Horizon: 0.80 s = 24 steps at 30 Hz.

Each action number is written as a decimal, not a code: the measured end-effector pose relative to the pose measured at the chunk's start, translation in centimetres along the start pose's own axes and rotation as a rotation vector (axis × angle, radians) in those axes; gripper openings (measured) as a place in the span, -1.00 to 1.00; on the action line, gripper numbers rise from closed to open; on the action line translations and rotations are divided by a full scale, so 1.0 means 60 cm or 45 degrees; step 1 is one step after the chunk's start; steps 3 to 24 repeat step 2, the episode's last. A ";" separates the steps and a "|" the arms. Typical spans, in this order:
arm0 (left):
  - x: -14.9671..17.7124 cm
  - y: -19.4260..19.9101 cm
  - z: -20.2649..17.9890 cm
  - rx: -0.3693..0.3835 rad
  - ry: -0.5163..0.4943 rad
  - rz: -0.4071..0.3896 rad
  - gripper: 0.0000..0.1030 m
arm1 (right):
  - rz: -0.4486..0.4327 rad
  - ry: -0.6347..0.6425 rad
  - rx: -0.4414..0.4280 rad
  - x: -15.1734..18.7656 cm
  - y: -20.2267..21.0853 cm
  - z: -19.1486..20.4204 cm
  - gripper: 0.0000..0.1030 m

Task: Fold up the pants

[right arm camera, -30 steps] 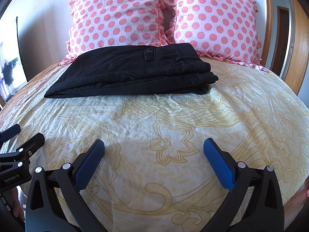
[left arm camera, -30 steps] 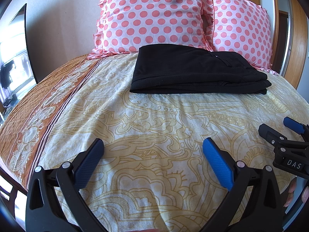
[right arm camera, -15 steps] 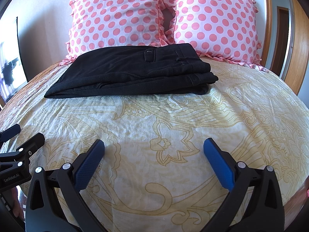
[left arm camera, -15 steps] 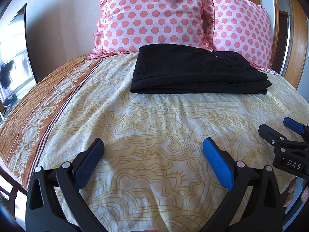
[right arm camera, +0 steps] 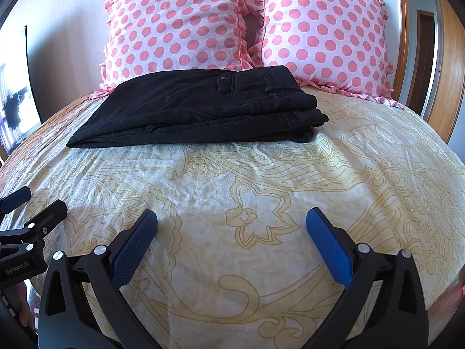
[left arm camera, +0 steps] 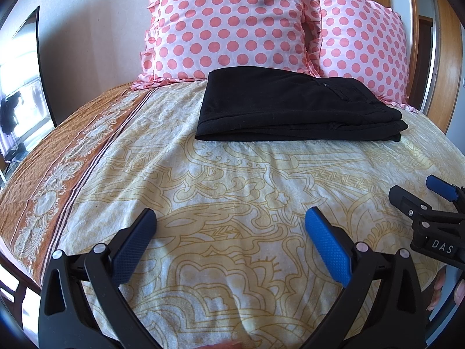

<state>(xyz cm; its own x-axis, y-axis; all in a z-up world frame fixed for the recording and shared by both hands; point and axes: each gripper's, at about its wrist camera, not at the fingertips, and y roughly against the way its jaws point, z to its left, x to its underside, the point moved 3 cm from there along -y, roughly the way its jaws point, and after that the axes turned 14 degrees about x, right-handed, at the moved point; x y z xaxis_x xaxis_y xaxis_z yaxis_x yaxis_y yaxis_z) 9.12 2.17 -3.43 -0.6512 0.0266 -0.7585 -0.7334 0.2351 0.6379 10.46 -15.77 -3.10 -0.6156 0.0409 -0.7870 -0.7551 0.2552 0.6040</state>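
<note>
Black pants lie folded in a flat stack on the bed, just in front of the pillows; they also show in the right wrist view, waistband to the right. My left gripper is open and empty, low over the bedspread, well short of the pants. My right gripper is open and empty, at the same distance from them. Each gripper shows at the edge of the other's view: the right gripper and the left gripper.
The bed has a yellow patterned bedspread with an orange border at the left. Two pink polka-dot pillows lean against the wall. A wooden door frame stands at the right, a window at the left.
</note>
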 end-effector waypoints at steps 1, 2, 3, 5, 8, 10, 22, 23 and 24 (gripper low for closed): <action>-0.001 0.000 0.000 0.002 0.002 0.005 0.97 | 0.000 0.000 0.000 0.000 0.000 0.000 0.97; -0.002 0.000 0.001 0.004 0.003 0.011 0.97 | 0.001 0.000 0.000 0.001 0.000 0.000 0.97; -0.002 0.000 0.001 0.004 0.003 0.011 0.97 | 0.001 0.000 0.000 0.001 0.000 0.000 0.97; -0.002 0.000 0.001 0.004 0.003 0.011 0.97 | 0.001 0.000 0.000 0.001 0.000 0.000 0.97; -0.002 0.000 0.001 0.004 0.003 0.011 0.97 | 0.001 0.000 0.000 0.001 0.000 0.000 0.97; -0.002 0.000 0.001 0.004 0.003 0.011 0.97 | 0.001 0.000 0.000 0.001 0.000 0.000 0.97; -0.002 0.000 0.001 0.004 0.003 0.011 0.97 | 0.001 0.000 0.000 0.001 0.000 0.000 0.97; -0.002 0.000 0.001 0.004 0.003 0.011 0.97 | 0.001 0.000 0.000 0.001 0.000 0.000 0.97; -0.002 0.000 0.001 0.004 0.003 0.011 0.97 | 0.001 0.000 0.000 0.001 0.000 0.000 0.97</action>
